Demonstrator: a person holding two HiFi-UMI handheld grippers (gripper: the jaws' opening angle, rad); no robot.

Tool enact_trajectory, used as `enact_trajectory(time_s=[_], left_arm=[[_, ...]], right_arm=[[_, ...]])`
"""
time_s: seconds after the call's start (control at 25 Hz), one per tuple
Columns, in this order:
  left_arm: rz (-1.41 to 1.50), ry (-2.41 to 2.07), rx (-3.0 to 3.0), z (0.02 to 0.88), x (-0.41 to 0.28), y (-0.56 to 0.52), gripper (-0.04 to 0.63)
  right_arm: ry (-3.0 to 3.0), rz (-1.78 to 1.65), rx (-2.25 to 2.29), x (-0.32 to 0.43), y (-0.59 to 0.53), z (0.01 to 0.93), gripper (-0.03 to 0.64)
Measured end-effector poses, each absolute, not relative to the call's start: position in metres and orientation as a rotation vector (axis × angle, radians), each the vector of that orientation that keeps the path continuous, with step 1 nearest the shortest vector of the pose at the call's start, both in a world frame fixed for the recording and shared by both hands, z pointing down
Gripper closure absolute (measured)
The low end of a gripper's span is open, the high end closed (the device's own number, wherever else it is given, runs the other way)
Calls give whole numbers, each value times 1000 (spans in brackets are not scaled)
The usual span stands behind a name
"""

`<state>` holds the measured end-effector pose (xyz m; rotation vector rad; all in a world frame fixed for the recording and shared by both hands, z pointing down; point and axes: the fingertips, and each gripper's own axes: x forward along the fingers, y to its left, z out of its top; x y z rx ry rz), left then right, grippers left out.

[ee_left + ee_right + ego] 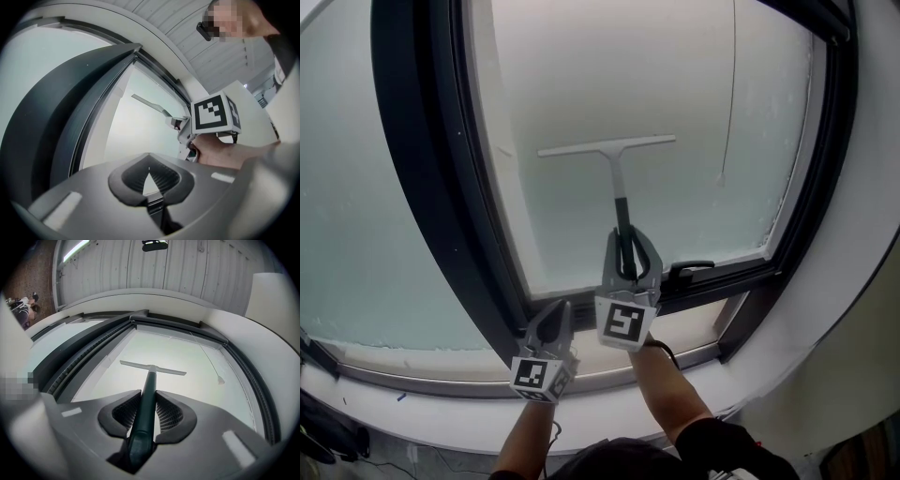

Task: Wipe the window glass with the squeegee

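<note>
Soft daylight comes through the frosted window glass (609, 84), which glows pale and even in all three views, without hard glare. Against it the dark window frame (427, 187) is almost a silhouette and shows few details. In the head view the squeegee (617, 183) is sharp and throws no clear shadow on the pane. Both gripper views are strongly fisheye: straight lines bend into arcs and the corners are black. The left gripper (149, 171) is very near the lens and a little soft, with its pads in shade. At the right gripper (149, 394) the pads are dim too, and the handle carries a faint long shine.
</note>
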<state>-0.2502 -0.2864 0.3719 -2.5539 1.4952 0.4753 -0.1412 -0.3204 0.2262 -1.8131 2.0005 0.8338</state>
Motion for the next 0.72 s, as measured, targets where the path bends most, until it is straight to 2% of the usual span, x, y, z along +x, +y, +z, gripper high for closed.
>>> enact_trajectory(time_s=[0.72], left_arm=[[429, 1479, -2600, 387, -254, -284, 597]], right_arm=[[2019, 777, -1869, -143, -315, 263, 520]])
